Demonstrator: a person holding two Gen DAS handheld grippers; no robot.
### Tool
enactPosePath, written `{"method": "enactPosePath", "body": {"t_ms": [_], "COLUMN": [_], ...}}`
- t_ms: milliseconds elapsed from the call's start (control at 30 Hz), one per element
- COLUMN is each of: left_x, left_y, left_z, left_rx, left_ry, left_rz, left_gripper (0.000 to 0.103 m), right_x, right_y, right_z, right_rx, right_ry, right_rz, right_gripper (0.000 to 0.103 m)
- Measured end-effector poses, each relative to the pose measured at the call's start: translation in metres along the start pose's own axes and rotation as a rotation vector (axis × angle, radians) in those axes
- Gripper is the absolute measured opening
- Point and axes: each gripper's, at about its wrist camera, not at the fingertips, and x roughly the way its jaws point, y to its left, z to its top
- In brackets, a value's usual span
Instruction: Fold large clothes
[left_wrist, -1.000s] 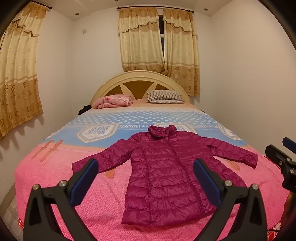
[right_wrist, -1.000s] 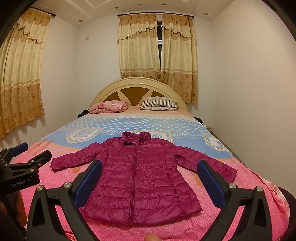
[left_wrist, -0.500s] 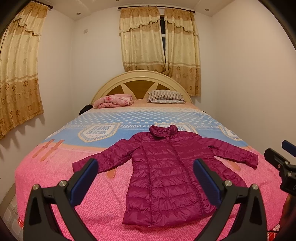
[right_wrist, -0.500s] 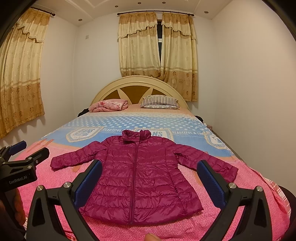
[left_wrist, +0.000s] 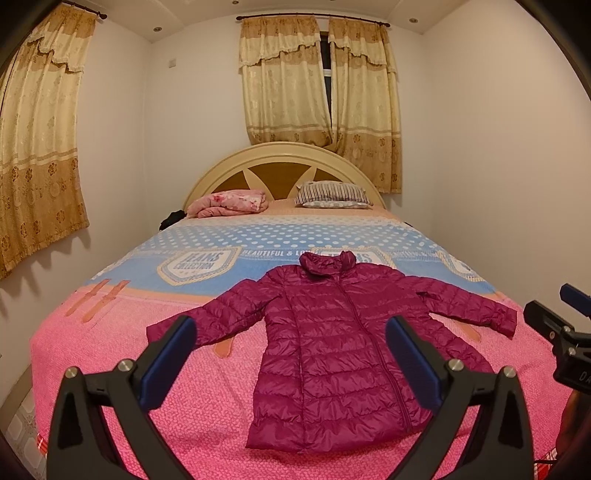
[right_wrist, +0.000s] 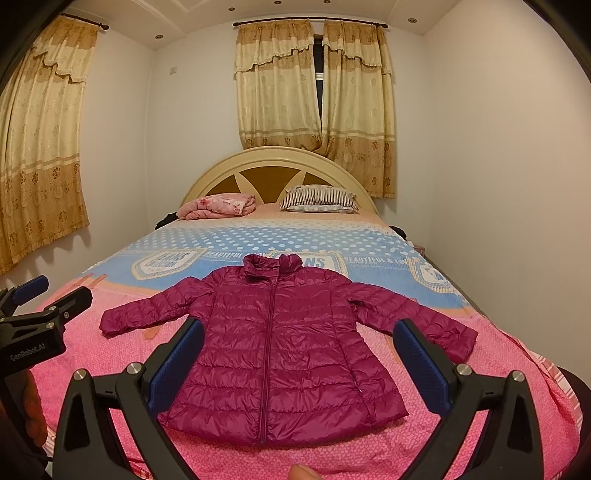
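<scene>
Both grippers have eased slightly nearer the jacket, which lies flat on the bed; left gripper and right gripper jaws spread wide, empty.

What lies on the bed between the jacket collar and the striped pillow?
Only bare bedspread separates the jacket from the striped pillow, seen in both views.

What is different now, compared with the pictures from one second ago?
Almost nothing. Both cameras shifted only slightly. The left claw and right claw are open as before, holding nothing. The jacket lies spread flat on the bed, untouched.
</scene>
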Motion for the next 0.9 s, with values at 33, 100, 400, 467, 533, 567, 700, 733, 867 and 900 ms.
{"method": "enactPosePath", "body": {"t_ms": [33,100,400,467,533,567,700,733,867,900], "left_x": [0.0,0.0,0.0,0.0,0.0,0.001,0.002,0.002,0.005,0.006], "left_y": [0.0,0.0,0.0,0.0,0.001,0.002,0.004,0.005,0.004,0.005], "left_z": [0.0,0.0,-0.001,-0.001,0.0,0.0,0.001,0.001,0.001,0.001], "left_rx": [0.0,0.001,-0.002,-0.001,-0.001,-0.003,-0.002,-0.001,0.007,0.009], "left_ry": [0.001,-0.001,-0.001,-0.003,-0.003,-0.004,-0.009,-0.013,-0.024,-0.023], "left_rz": [0.0,0.0,0.001,-0.001,0.002,0.003,0.01,0.013,0.024,0.025], "left_gripper": [0.103,0.103,0.103,0.103,0.103,0.103,0.103,0.103,0.103,0.103], "right_x": [0.0,0.001,0.002,0.002,0.003,0.004,0.006,0.007,0.013,0.014], "right_y": [0.001,0.001,0.001,0.001,0.002,0.002,0.001,0.0,-0.004,-0.005], "right_z": [0.0,-0.001,-0.002,-0.003,-0.003,-0.004,-0.005,-0.006,-0.006,-0.006], "right_rx": [-0.001,-0.001,-0.001,0.0,0.003,0.003,0.003,0.005,0.012,0.013], "right_ry": [0.001,0.002,0.003,0.006,0.008,0.011,0.016,0.019,0.032,0.033], "right_rz": [0.0,0.0,0.002,0.0,-0.001,-0.001,-0.003,-0.002,-0.008,-0.009], "right_gripper": [0.102,0.102,0.102,0.102,0.102,0.102,0.102,0.102,0.102,0.102]}}
